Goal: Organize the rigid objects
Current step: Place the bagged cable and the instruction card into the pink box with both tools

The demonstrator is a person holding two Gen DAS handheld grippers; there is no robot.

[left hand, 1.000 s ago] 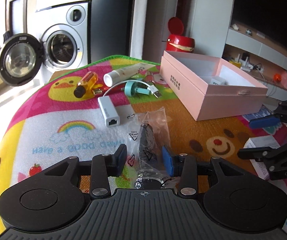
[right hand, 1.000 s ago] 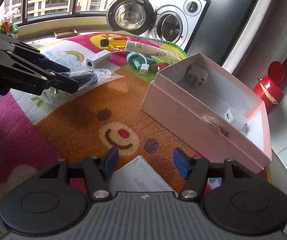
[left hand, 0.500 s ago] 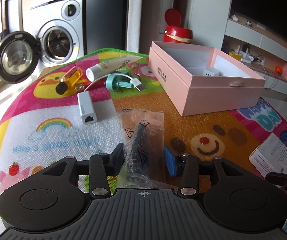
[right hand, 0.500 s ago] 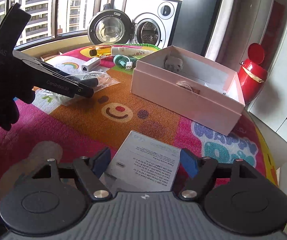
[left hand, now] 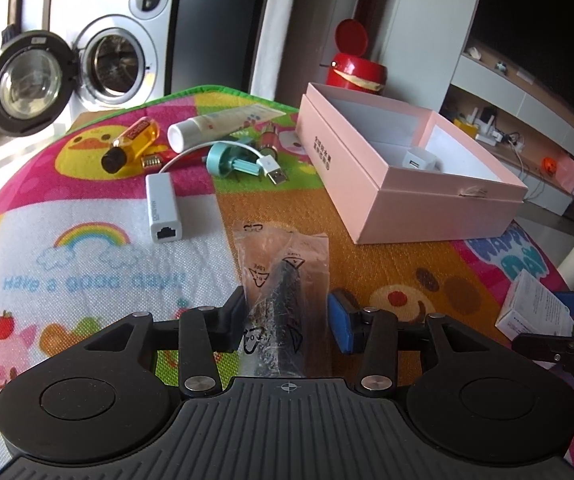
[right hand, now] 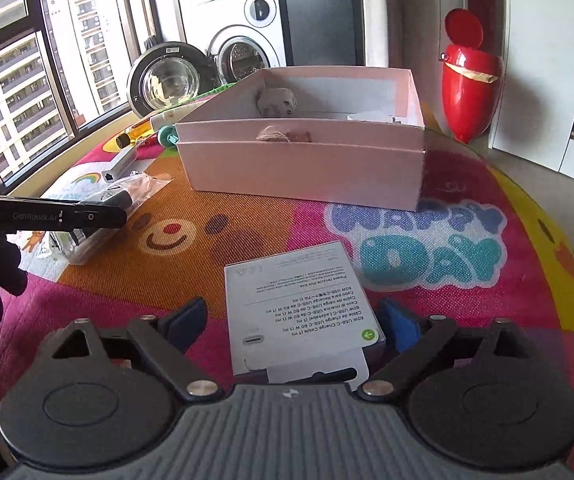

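On the play mat (left hand: 87, 248), the left gripper (left hand: 287, 312) stands part-open around a bagged black part (left hand: 283, 304), its grip unclear; the right gripper (right hand: 293, 322), jaws opening, straddles the untouched white cable box (right hand: 299, 304) before the pink box (right hand: 303, 168).

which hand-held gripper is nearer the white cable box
Right. The right hand-held gripper straddles the cable box, jaws opening, pads clear of its sides. The left hand-held gripper is off across the mat, around a bagged black item.

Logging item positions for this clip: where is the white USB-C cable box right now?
In the right wrist view, the white cardboard cable box lies flat on the colourful play mat, between the right gripper's opening jaws, nearer than the pink box.
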